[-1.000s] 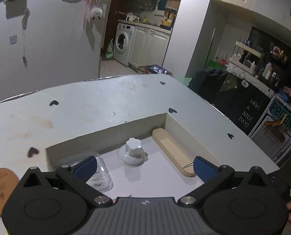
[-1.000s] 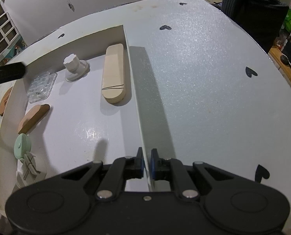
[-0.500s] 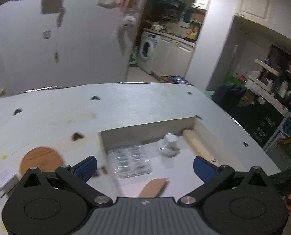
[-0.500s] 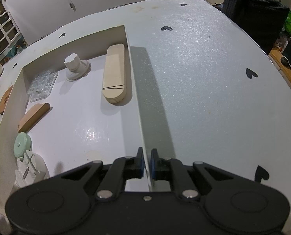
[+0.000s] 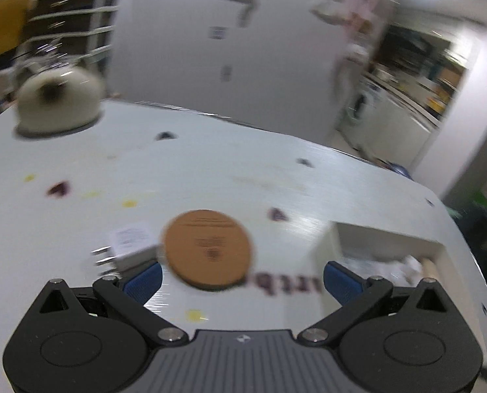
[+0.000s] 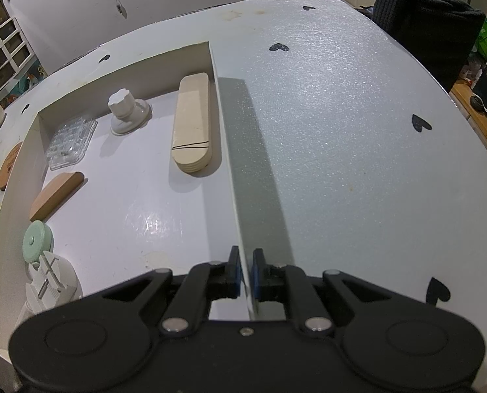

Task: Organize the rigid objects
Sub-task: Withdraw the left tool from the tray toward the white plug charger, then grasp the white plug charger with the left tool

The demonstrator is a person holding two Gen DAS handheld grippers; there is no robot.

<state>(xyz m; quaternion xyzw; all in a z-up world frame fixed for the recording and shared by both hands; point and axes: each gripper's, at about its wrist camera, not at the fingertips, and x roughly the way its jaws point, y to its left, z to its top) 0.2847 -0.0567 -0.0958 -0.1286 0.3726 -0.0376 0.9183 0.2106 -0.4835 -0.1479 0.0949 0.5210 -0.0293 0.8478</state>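
pinching the box [image 6: 225,150] by its right wall, the right gripper [image 6: 246,273] is clamped shut, apparently to steady it. left gripper [image 5: 241,276] hangs spread wide and empty over the cork coaster [image 5: 207,250], which lies outside the box beside a white adapter [image 5: 130,244], likely next.

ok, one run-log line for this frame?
left tongs: open, over cork coaster | right tongs: shut on box wall | coaster outside box
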